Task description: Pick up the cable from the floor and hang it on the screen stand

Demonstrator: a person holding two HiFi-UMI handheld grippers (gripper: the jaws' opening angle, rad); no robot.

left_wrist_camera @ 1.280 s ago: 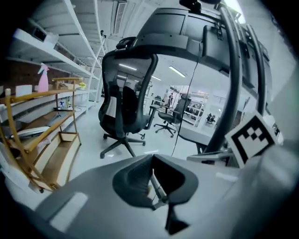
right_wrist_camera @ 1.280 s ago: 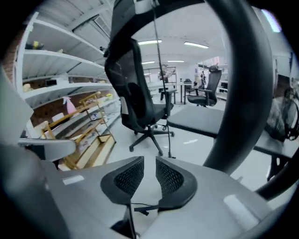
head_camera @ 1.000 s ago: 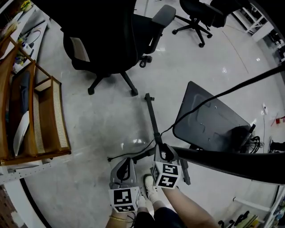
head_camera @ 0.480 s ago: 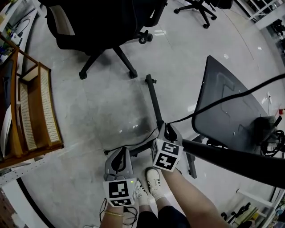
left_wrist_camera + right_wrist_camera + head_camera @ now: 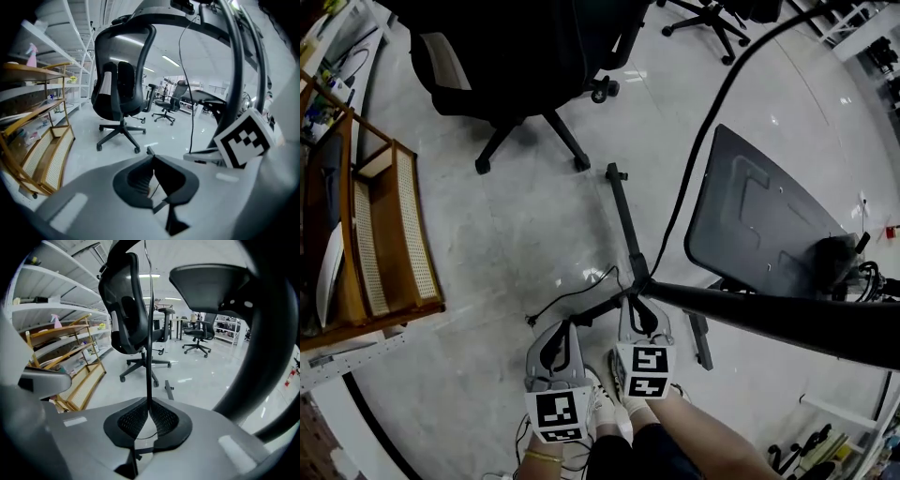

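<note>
1. Cable (image 5: 684, 187) runs taut upward from the right gripper (image 5: 636, 298), low beside the screen stand (image 5: 623, 225); its jaws, just closing, pinch it.
2. Left gripper (image 5: 564, 328): jaws pressed together.

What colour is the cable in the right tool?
The cable is black; clearest in the right gripper view.
</note>
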